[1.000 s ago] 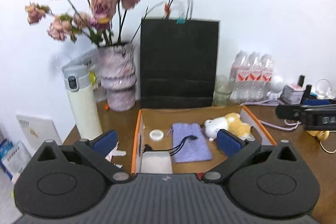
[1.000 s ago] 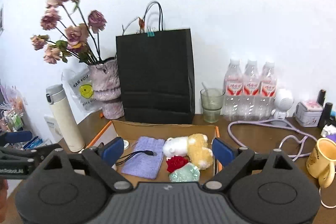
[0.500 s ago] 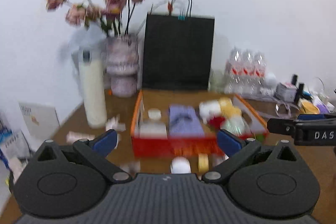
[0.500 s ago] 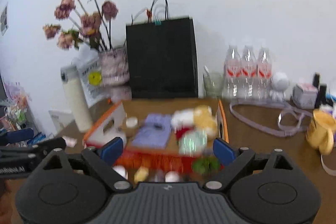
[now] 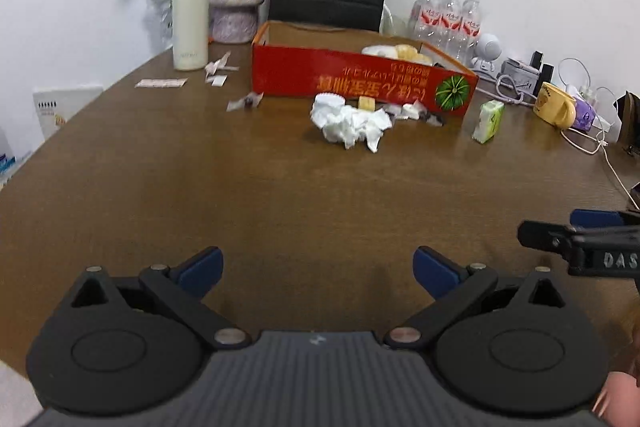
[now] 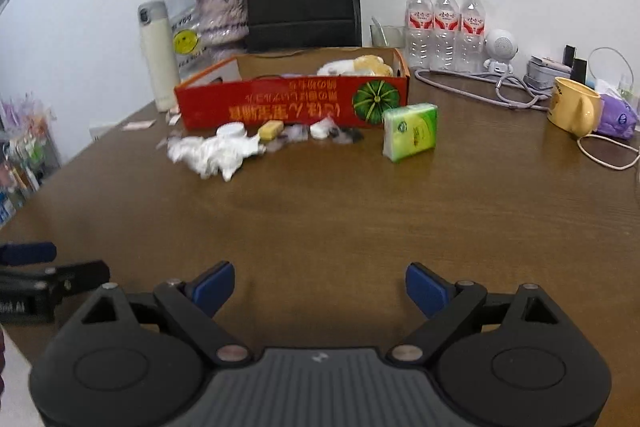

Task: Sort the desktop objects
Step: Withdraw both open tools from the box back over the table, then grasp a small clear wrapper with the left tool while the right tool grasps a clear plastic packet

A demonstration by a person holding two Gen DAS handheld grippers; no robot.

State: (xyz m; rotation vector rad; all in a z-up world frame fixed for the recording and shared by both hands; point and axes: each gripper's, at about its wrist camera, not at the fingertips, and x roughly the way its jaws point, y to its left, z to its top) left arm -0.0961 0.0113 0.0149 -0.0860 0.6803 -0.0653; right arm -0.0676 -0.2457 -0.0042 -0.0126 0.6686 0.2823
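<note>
Both claws are held wide open and empty above the brown bench (image 5: 280,195): the left claw (image 5: 316,267) and the right claw (image 6: 320,283). A crumpled tissue (image 5: 352,125) and a green tissue pack (image 6: 410,131) (standing on edge) are seen beside the red box (image 6: 292,103).

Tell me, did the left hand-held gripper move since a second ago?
Yes. The left hand-held gripper pulled back and down from the red box, which now sits far across the table.
</note>
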